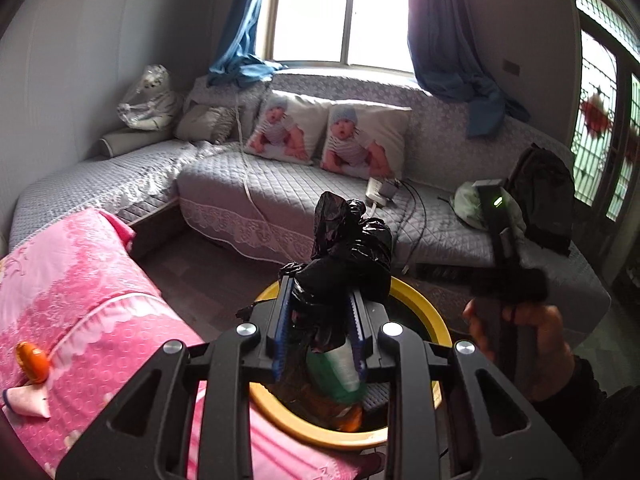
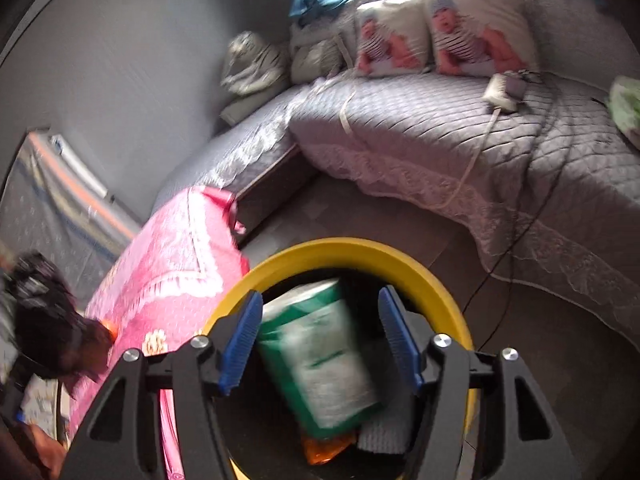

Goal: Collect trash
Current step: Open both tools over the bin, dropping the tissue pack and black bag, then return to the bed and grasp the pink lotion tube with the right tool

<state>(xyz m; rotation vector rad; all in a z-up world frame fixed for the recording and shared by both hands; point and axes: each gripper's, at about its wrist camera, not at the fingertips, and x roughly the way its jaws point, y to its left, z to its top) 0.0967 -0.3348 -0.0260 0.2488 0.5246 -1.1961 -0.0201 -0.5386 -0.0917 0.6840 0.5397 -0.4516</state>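
Note:
My left gripper [image 1: 320, 292] is shut on a crumpled black plastic bag [image 1: 348, 248], held above a bin with a yellow rim [image 1: 420, 304]. In the right wrist view my right gripper [image 2: 320, 296] stands open over the same yellow rim [image 2: 352, 250]. A blurred green and white packet [image 2: 320, 356] lies between and below its blue pads [image 2: 240, 340], which do not touch it. The packet [image 1: 340, 376] also shows inside the bin under the black bag. An orange wrapper [image 2: 326, 450] and a grey cloth [image 2: 384, 432] lie deeper in the bin.
A pink patterned cover [image 1: 80, 300] drapes furniture left of the bin, with a small orange object [image 1: 32, 360] on it. A grey quilted sofa [image 1: 280, 192] stands behind, with cushions, a power strip [image 1: 380, 192] and cables trailing to the floor. A hand [image 1: 520, 340] is at right.

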